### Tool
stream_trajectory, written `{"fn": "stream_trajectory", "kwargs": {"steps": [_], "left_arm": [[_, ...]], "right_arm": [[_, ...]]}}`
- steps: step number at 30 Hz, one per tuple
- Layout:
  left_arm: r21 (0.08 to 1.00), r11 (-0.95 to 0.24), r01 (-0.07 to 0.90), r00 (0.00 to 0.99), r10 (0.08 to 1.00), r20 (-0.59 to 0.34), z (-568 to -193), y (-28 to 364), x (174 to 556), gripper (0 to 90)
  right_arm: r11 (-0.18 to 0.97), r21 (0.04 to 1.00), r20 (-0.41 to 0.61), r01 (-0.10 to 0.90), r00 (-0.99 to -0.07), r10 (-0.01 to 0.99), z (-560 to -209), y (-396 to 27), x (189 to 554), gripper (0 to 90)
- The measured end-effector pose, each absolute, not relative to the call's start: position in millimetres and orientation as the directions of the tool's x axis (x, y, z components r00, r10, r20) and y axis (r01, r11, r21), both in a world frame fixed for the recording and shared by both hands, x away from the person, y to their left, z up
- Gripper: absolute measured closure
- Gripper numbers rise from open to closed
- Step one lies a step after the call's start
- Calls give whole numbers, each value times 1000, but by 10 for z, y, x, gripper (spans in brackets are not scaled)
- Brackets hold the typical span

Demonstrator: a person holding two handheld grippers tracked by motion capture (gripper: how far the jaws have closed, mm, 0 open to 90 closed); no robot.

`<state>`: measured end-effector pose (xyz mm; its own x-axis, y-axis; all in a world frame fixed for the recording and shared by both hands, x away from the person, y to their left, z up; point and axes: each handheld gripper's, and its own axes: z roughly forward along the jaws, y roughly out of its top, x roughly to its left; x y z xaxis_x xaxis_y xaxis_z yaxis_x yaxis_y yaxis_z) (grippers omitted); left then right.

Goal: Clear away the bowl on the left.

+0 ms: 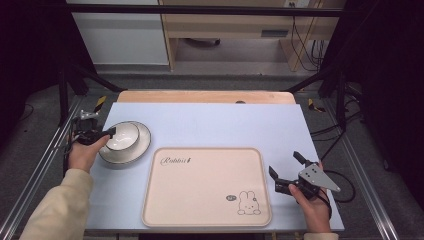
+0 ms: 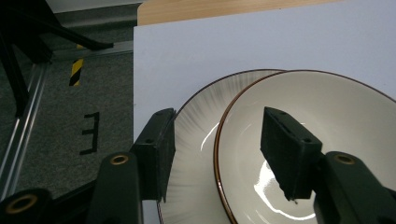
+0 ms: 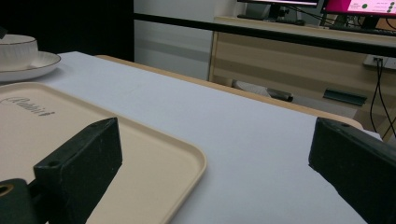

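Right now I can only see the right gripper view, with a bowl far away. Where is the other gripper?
Observer: The left gripper is at the bowl, one jaw inside it and one outside, over the plate beneath.
Operator: Is it squeezing the bowl?
Observer: Not yet. The left gripper view shows a gap between each jaw and the bowl's rim.
Operator: Is there a picture on the tray?
Observer: Yes, a little rabbit is drawn in its near right corner.

Even overhead light, sharp, dark edges
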<state>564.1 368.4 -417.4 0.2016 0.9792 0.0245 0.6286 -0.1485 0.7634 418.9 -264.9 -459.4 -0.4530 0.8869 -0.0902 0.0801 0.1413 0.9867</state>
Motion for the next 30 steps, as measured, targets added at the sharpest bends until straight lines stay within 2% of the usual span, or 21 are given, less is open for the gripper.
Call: {"fn": "stream_trajectory", "kwargs": {"steps": [3, 13, 14, 17, 23, 27, 30], "left_arm": [[752, -151, 642, 208, 978, 19, -4207, 3702, 5641, 479], [702, -107, 704, 184, 982, -34, -4292, 3753, 5671, 631], [697, -85, 712, 184, 981, -69, -4304, 3763, 5669, 652], [691, -88, 718, 189, 979, -72, -4310, 3752, 5662, 679], [675, -86, 733, 200, 976, -92, -4334, 3739, 5656, 787], [663, -84, 744, 191, 978, -90, -4319, 3752, 5648, 827], [674, -54, 737, 188, 974, -126, -4283, 3765, 5594, 829]], "right_arm": [[143, 986, -89, 87, -456, 885, -4611, -2645, 4220, 29], [148, 984, -85, 95, -479, 874, -4634, -2591, 4253, 30], [146, 985, -82, 97, -478, 874, -4634, -2590, 4254, 30], [144, 985, -80, 98, -478, 875, -4634, -2585, 4259, 30], [156, 983, -89, 101, -482, 871, -4643, -2565, 4273, 30], [152, 983, -87, 102, -474, 876, -4634, -2581, 4261, 30], [155, 983, -91, 98, -472, 877, -4626, -2582, 4252, 30]]}}
